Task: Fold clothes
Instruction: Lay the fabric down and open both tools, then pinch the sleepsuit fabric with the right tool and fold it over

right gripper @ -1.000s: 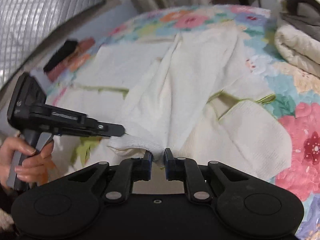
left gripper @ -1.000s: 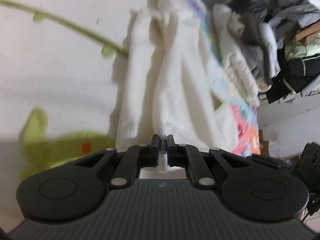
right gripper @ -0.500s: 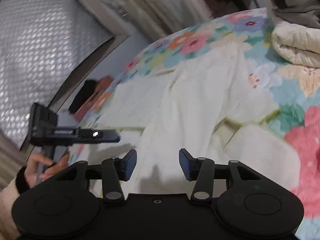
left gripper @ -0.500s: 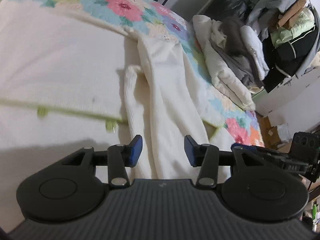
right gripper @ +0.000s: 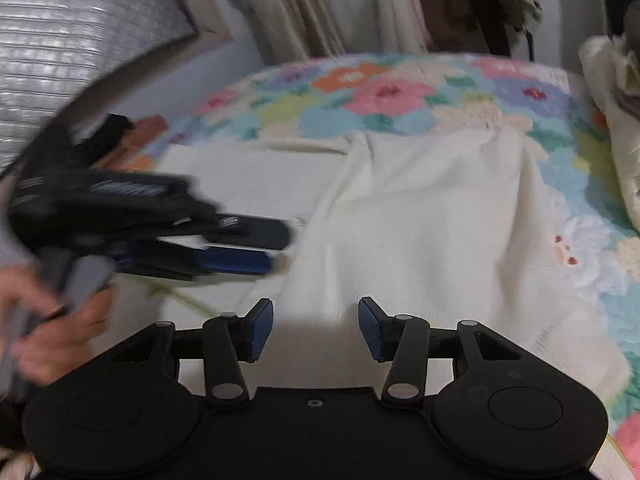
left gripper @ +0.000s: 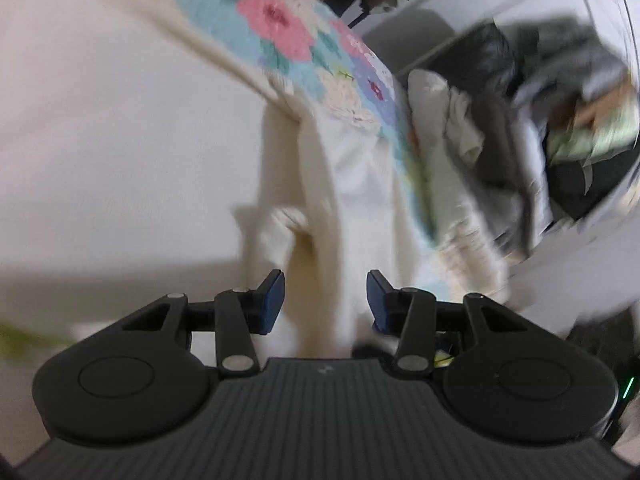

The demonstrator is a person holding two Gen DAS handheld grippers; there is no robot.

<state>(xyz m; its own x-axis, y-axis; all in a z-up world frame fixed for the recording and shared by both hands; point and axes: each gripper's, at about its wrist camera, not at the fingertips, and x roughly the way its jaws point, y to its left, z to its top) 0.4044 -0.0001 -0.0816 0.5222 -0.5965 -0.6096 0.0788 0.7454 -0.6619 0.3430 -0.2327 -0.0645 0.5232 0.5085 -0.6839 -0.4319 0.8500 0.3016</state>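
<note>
Landmark: the cream knit garment (right gripper: 432,216), which lies spread on the floral bedspread (right gripper: 360,92).

Right wrist view, near to far: the right gripper (right gripper: 316,328) stands over the near edge of the garment. Its two blue pads (right gripper: 260,332) are apart, approx. half open, w/ nothing between them; they do not press the cloth. The garment is flat under and beyond them, w/ a soft fold running up its left part. Left of the garment, just above its left edge, is the left gripper (right gripper: 272,248), blurred, held by a hand (right gripper: 56,336) at the picture's left border. Beyond the garment the bedspread shows pink, orange and blue flowers. At the far right of the garment is a bundle of pale bedding (right gripper: 616,120). Behind the bed, curtains (right gripper: 296,4) hang.

Left wrist view, near to far: the left gripper (left gripper: 326,300) also has its fingers apart, about half open. A long folded strip of the garment (left gripper: 332,200) runs between the pads and away from them, but the pads do not touch it; nothing is gripped. Left of the strip is a wide pale cloth surface (left gripper: 100,140). Right of the strip comes the bedspread (left gripper: 280,36), then a heap of clothes (left gripper: 560,120), grey, dark and green, much blurred.
</note>
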